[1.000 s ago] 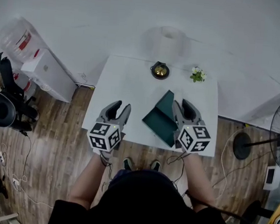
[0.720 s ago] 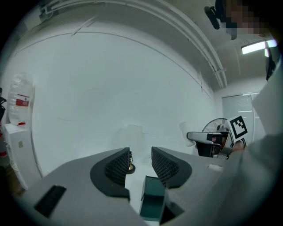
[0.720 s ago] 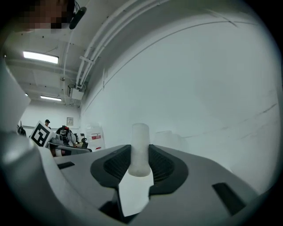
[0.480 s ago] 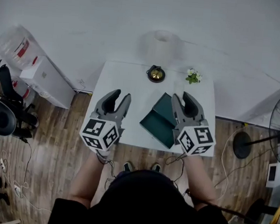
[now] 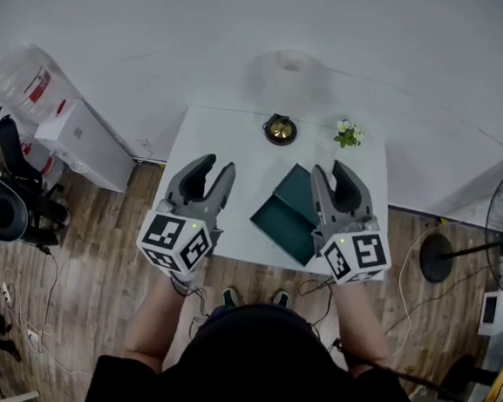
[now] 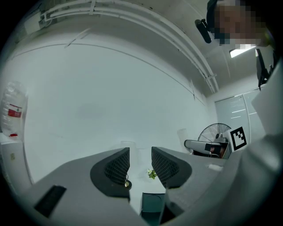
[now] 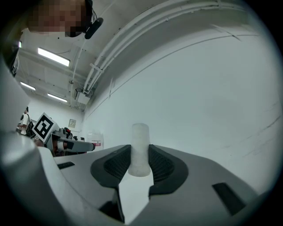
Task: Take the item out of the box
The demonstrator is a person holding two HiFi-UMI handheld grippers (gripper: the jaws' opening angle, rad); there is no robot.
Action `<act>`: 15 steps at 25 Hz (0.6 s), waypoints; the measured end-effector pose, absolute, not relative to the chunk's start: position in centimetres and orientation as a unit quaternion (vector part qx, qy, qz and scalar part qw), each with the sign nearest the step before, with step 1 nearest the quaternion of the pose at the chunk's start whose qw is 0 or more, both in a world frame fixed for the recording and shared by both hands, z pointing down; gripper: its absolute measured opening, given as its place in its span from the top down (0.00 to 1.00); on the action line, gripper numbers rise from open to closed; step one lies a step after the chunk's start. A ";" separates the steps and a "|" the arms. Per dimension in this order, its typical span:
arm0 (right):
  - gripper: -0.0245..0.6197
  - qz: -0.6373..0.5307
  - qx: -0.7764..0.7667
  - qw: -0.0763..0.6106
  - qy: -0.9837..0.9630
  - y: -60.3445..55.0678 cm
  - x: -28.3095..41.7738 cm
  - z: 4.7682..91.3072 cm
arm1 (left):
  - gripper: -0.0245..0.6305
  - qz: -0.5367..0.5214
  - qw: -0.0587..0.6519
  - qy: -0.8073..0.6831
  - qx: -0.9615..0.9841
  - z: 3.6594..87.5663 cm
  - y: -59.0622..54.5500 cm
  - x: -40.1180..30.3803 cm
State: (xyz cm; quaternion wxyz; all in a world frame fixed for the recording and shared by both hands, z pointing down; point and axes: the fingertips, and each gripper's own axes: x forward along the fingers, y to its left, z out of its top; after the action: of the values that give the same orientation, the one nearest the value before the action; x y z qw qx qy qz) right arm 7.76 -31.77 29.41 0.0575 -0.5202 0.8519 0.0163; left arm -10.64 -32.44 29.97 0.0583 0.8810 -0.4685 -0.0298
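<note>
Table; R tongs w/ cylinder

Both bare forearms reach up from the body at 6 o'clock. The left arm carries the left gripper at about 9 o'clock. Its jaws stand apart and point toward 1 o'clock, with the marker cube nearest the wrist. The right arm carries the right gripper at about 3 o'clock, pointing toward 11 o'clock. Its jaws press on either side of an upright white cylinder. The two grippers sit level and well apart.
</note>
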 end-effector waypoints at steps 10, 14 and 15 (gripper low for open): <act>0.76 0.017 -0.520 0.062 0.852 -32.2 8.7 29.1 | 0.73 -0.042 0.047 -0.486 0.872 29.2 -33.1 -11.6; 0.76 0.020 -0.519 0.065 0.852 -33.0 9.0 28.9 | 0.73 -0.033 0.027 -0.490 0.870 28.8 -33.6 -11.2; 0.76 0.019 -0.519 0.065 0.852 -33.0 9.0 29.0 | 0.73 -0.033 0.027 -0.490 0.871 28.9 -33.6 -11.0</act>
State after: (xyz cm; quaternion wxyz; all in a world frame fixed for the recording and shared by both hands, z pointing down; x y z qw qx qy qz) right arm 9.00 -33.05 28.98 0.0654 -0.5189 0.8521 0.0190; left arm -11.04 -33.62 28.88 0.0271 0.8708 -0.4897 -0.0331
